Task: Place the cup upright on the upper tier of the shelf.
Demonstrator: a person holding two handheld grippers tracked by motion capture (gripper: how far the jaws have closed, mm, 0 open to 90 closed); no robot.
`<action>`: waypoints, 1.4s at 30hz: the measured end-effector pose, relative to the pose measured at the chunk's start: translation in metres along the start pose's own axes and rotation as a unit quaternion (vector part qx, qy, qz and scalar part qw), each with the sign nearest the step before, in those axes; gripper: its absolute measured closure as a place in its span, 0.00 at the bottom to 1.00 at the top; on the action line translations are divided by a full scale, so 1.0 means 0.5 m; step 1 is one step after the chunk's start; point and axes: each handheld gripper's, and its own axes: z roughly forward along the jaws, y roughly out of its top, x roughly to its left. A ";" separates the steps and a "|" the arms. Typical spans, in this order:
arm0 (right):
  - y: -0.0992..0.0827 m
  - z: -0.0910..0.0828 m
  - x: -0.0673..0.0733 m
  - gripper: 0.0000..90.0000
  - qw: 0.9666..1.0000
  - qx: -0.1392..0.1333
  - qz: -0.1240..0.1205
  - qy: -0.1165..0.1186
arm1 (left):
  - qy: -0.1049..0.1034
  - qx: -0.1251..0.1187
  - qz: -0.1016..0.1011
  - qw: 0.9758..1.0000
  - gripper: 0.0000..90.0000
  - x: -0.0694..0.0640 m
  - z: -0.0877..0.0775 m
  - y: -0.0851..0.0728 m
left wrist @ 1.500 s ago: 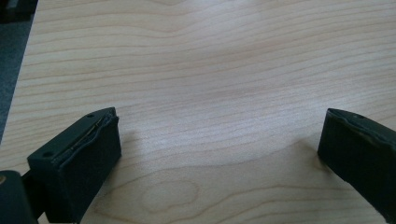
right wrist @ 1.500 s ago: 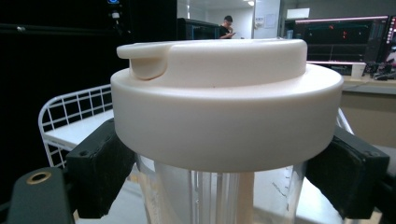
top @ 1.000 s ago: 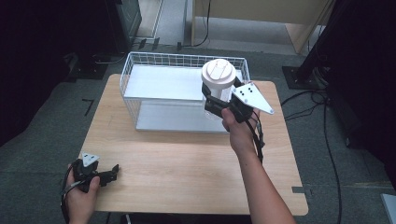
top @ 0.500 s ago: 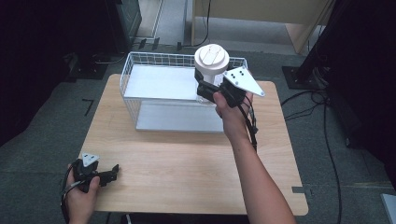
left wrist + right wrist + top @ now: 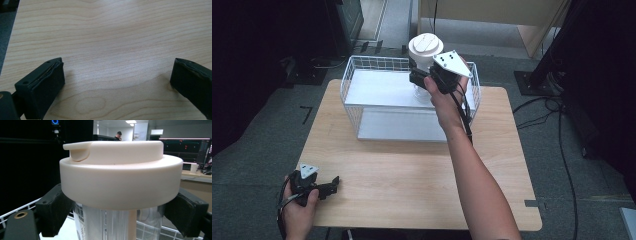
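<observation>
Lidded clear bottle between right gripper jaws (above wire basket)

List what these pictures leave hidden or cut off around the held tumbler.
- Tumbler base: cut off by the bottom edge in the right gripper view; in the high view the right gripper and hand cover it.
- Whether it touches the wire basket: unclear.
- Tumbler contents: unreadable through the clear wall.

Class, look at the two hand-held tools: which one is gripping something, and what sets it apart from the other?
The right tool. It is shut on the clear bottle with a white lid, held above the wire basket. The left tool is open and holds nothing, low over the wooden table.
</observation>
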 end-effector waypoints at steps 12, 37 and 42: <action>-0.020 0.030 -0.016 0.15 1.000 0.004 0.014 -0.016 | 0.000 0.000 0.000 1.000 0.00 0.000 0.000 0.000; -0.080 -0.065 -0.075 0.00 0.999 0.030 0.003 0.033 | 0.000 0.001 0.001 1.000 0.00 0.000 0.000 0.000; -0.106 -0.107 -0.096 0.00 0.999 0.033 0.006 0.029 | 0.000 0.000 -0.001 1.000 0.00 0.000 0.000 0.000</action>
